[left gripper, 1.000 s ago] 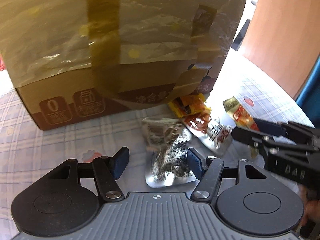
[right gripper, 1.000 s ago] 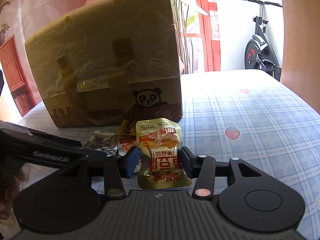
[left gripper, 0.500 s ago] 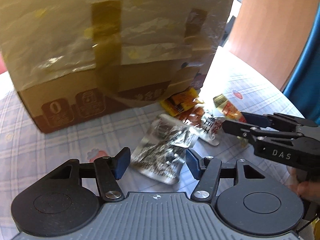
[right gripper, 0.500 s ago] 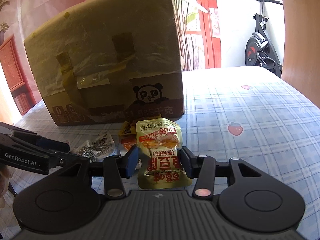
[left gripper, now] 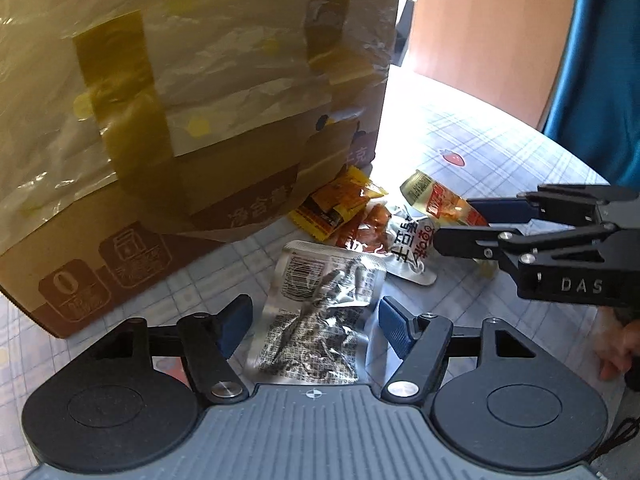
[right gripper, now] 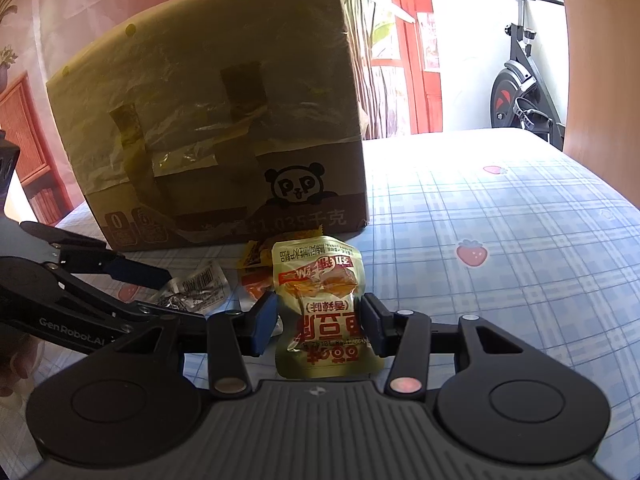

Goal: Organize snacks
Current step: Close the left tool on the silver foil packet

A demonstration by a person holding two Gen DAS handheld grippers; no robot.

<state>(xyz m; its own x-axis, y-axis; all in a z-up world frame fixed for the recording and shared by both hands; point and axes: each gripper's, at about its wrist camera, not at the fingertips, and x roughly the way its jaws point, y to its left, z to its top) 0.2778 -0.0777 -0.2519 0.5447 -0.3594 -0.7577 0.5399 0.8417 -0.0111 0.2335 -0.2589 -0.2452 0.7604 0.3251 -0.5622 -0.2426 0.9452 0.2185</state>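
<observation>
Box top cropped, snack pile partly covered

Cardboard box [left gripper: 168, 128] runs off the top and left edges in left wrist view; its print is half under tape. Orange packet [right gripper: 256, 286] mostly hidden behind gold pouch [right gripper: 320, 304]; right tool [left gripper: 460, 224] covers that pouch's lower end, label there probably unreadable. Hand [left gripper: 618, 350] cut by edge.

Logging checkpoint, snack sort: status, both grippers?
Left gripper open, jaws just widened, fingers straddling silver packet on the tablecloth. Right gripper shut on yellow packet. More packets against cardboard box; nothing blocking.
</observation>
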